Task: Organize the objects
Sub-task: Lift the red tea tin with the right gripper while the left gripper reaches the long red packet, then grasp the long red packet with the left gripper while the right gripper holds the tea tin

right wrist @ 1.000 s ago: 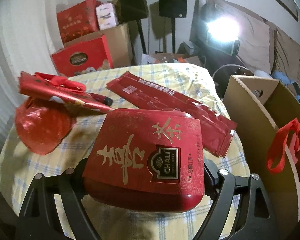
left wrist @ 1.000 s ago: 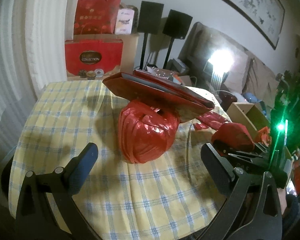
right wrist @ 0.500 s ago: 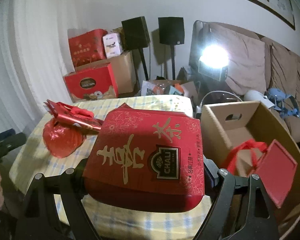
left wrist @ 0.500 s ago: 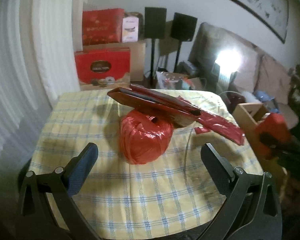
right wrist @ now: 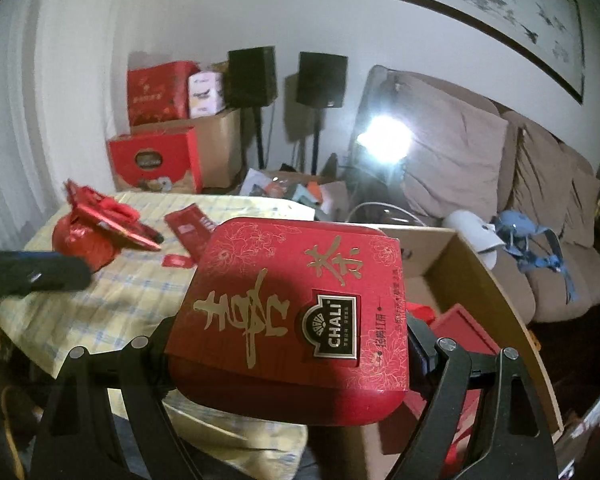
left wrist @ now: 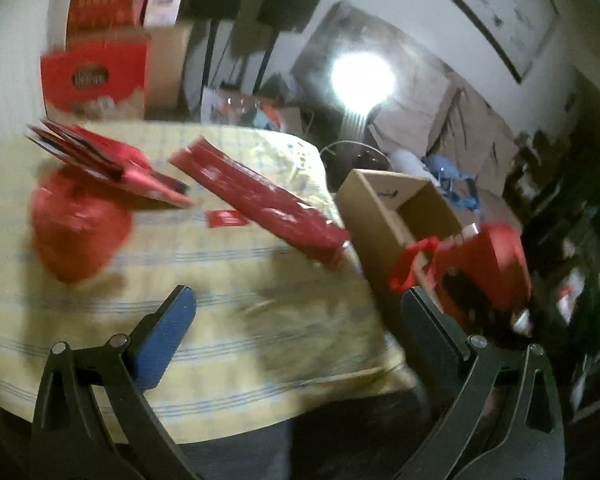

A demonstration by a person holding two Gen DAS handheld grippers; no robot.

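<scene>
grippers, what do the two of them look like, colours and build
Both are black plastic with two fingers on forked, triangular linkage arms joined by silver rivets. The left gripper has a blue pad on one finger and a dark textured pad on the other. The right gripper shows the same black frame; its pads are hidden.

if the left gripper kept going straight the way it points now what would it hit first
Probably the yellow checked tablecloth near the table's edge: the left gripper aims at bare cloth, jaws open and empty. Motion blur leaves depth uncertain.

left view motion-blurred, cardboard box (right wrist: 496, 276) contents perhaps partly hidden by tea tin (right wrist: 296, 312)
</scene>
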